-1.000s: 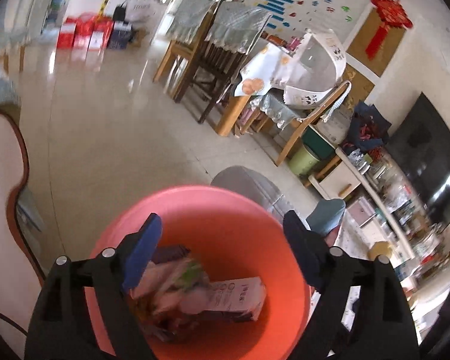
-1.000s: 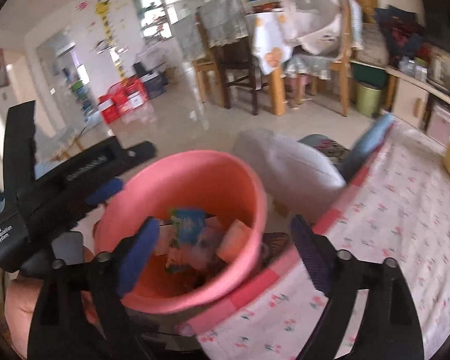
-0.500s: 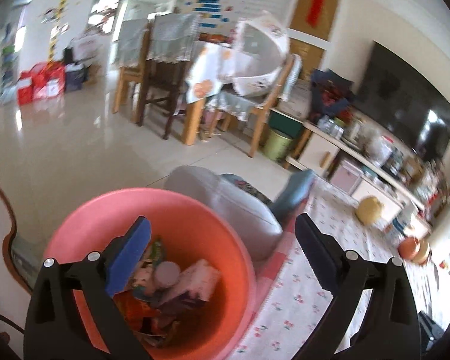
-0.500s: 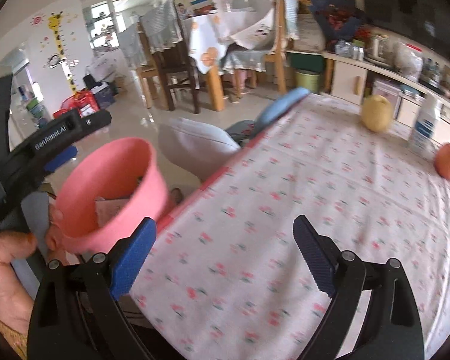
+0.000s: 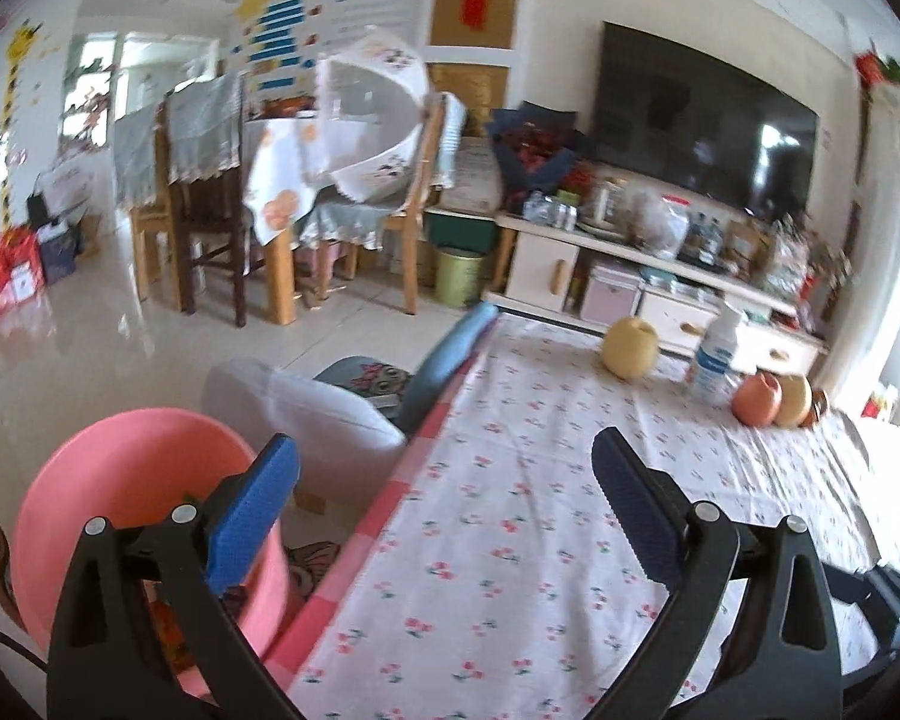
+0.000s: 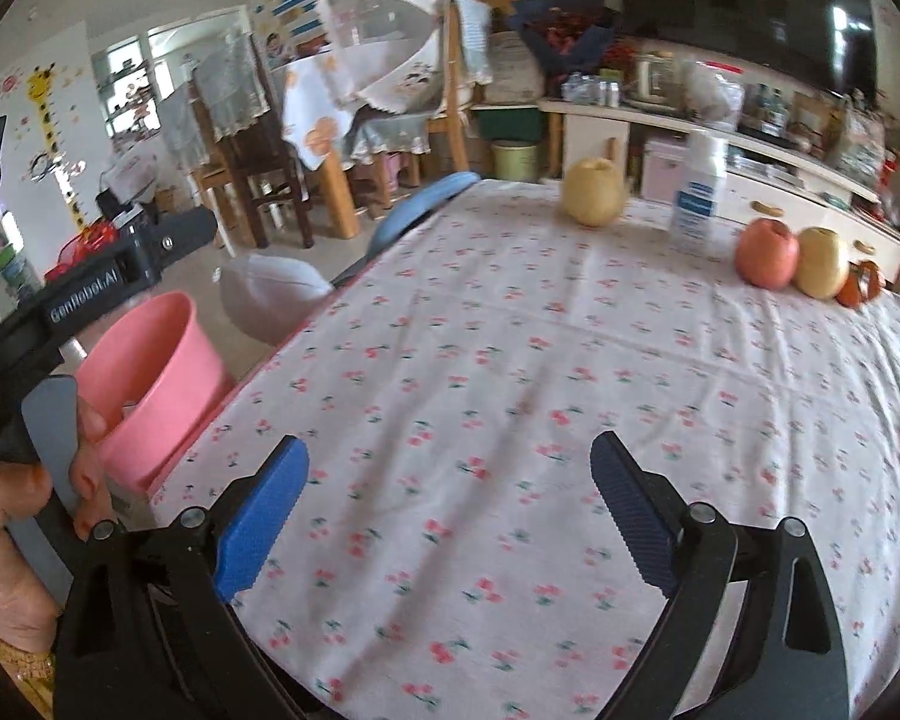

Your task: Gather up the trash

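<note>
Trash is seen only inside the pink bucket [image 5: 120, 480], which sits off the table's left edge, low beside it; none is spotted on the flowered tablecloth [image 6: 510, 360]. The left gripper [image 5: 444, 504] and right gripper [image 6: 447, 507] are both held over the cloth, jaws opening wide, nothing between them. The risk, probably: the pear [image 6: 594, 192], bottle [image 6: 699, 192] and apple [image 6: 768, 252] along the far edge get mistaken for rubbish, or the bucket gets clipped and tipped.

Matt floral cloth [image 6: 510, 360]; smooth pink plastic bucket [image 6: 150, 360].
</note>
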